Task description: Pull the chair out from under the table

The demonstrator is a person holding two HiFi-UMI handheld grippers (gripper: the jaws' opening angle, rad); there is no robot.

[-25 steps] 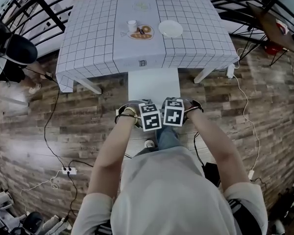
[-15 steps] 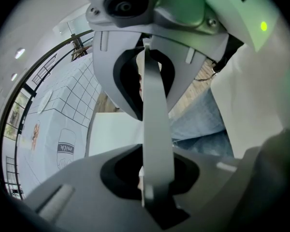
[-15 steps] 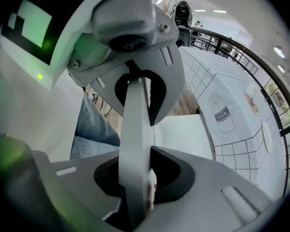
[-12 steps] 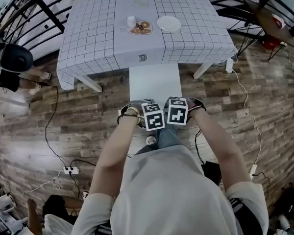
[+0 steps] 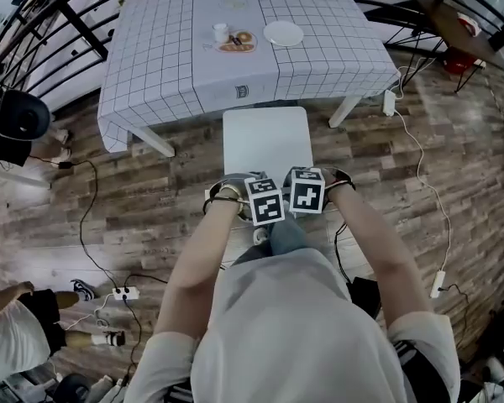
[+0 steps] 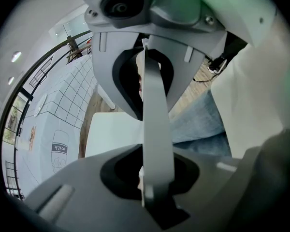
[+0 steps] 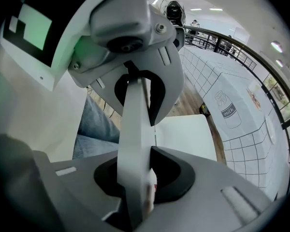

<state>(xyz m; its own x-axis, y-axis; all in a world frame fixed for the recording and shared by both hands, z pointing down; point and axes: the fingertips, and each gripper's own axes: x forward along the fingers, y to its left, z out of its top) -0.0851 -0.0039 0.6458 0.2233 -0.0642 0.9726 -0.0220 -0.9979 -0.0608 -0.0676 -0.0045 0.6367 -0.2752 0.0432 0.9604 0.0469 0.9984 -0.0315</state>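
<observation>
The left claw [image 5: 263, 201] is clamped on the backrest [image 6: 157, 110]: the grey slat runs straight between its jaws. The right claw [image 5: 307, 191] is clamped on the same backrest, just beside the left one. Both claws point steeply down.

The chair [image 5: 265, 141] stands on the wood floor [image 5: 420, 217]. Its white seat lies almost wholly clear of the bench [image 5: 160, 82], with only the far edge at the hanging checked cloth.

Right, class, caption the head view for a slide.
Left gripper and right gripper clamp the white chair by its back, seat nearly clear of the checked table.
</observation>
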